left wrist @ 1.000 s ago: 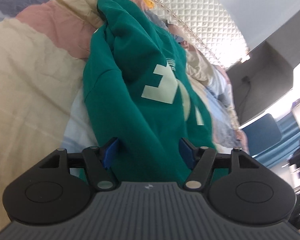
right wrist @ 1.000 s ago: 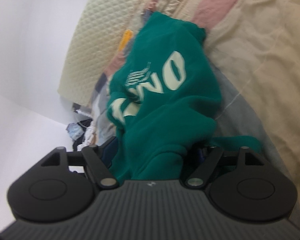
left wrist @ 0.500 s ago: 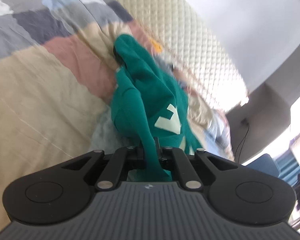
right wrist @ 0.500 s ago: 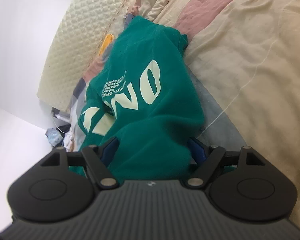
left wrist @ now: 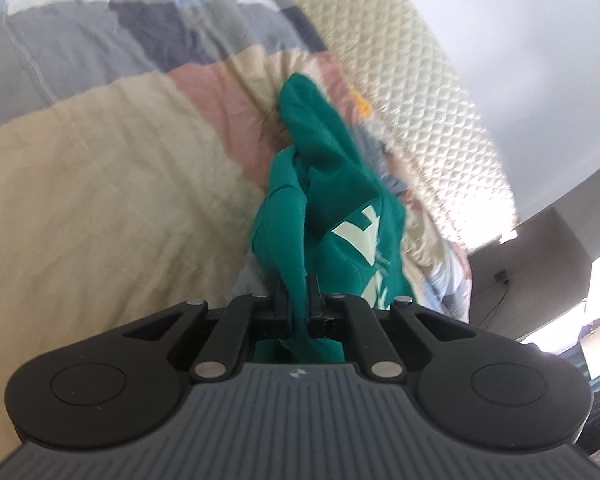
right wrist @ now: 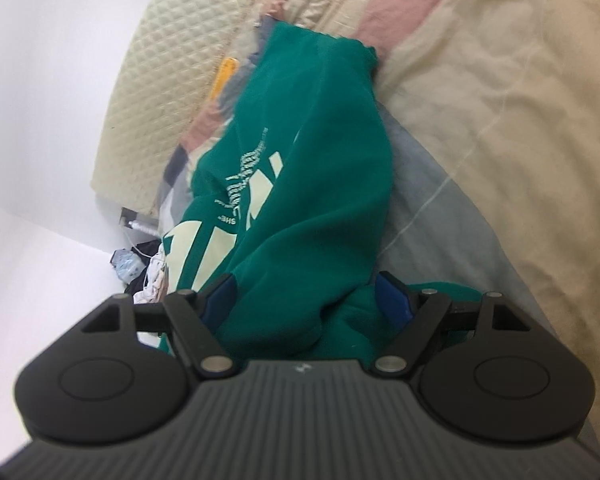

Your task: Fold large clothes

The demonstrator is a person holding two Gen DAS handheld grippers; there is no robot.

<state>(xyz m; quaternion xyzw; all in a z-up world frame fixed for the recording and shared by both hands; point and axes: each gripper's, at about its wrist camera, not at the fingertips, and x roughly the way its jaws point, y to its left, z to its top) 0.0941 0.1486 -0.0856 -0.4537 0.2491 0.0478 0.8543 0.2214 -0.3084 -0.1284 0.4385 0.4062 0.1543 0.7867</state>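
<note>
A green sweatshirt (left wrist: 332, 208) with pale lettering lies bunched along the bed, its length running toward the headboard. My left gripper (left wrist: 298, 292) is shut on a narrow fold of its near edge, and the cloth stretches taut away from the jaws. In the right wrist view the same sweatshirt (right wrist: 320, 140) fills the middle. My right gripper (right wrist: 306, 296) stands open, its blue pads (right wrist: 392, 300) wide apart with a thick bundle of the green cloth lying between them.
A patchwork quilt (left wrist: 100, 184) in beige, pink and grey covers the bed (right wrist: 500, 100). A quilted cream headboard (left wrist: 400, 60) stands behind, with a small yellow object (right wrist: 224, 76) at its foot. Loose clutter (right wrist: 140, 268) lies beside the bed, by the white wall.
My left gripper has shut on the sweatshirt's edge and drawn back, rolling and pulling the cloth into a taut ridge. The right gripper has stayed open and kept nearly still.
</note>
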